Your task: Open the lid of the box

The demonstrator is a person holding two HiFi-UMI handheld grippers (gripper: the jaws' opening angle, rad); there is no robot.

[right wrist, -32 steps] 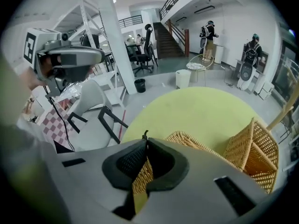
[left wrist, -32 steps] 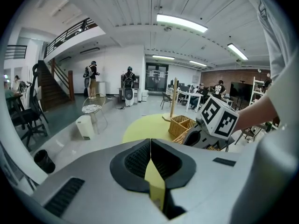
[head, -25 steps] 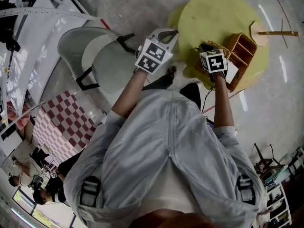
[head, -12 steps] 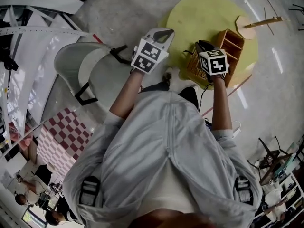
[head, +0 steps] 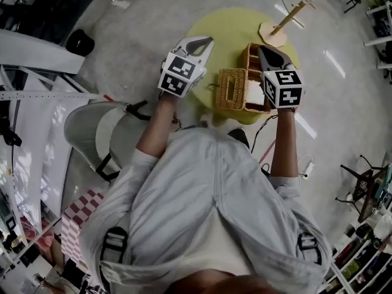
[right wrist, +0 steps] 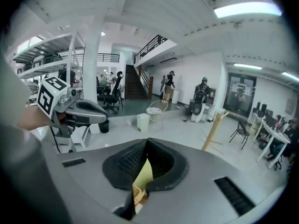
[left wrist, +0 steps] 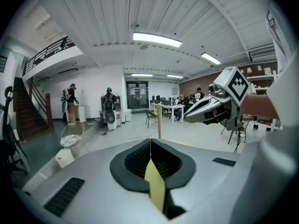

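Note:
On the round yellow table (head: 226, 29) stands the wicker box (head: 251, 60). Its woven lid (head: 231, 89) lies swung out to the left, and a white inside (head: 255, 93) shows beside it. My right gripper (head: 263, 51) hangs over the box's right part with its jaws shut and nothing between them; through its slit (right wrist: 147, 143) I see yellow table and a bit of wicker below. My left gripper (head: 205, 40) is shut and empty, held over the table's left edge, apart from the lid. Both gripper views face out level into the hall.
A wooden stand with a round base (head: 273, 32) is at the table's far right. A white chair (head: 92, 127) stands to my left, and a cable with a power strip (head: 305, 164) lies on the floor at right. Several people (left wrist: 108, 107) stand far off in the hall.
The head view has swung so the table sits straight ahead. The wicker lid now lies out to the left of my right gripper instead of under it. The left gripper keeps its place.

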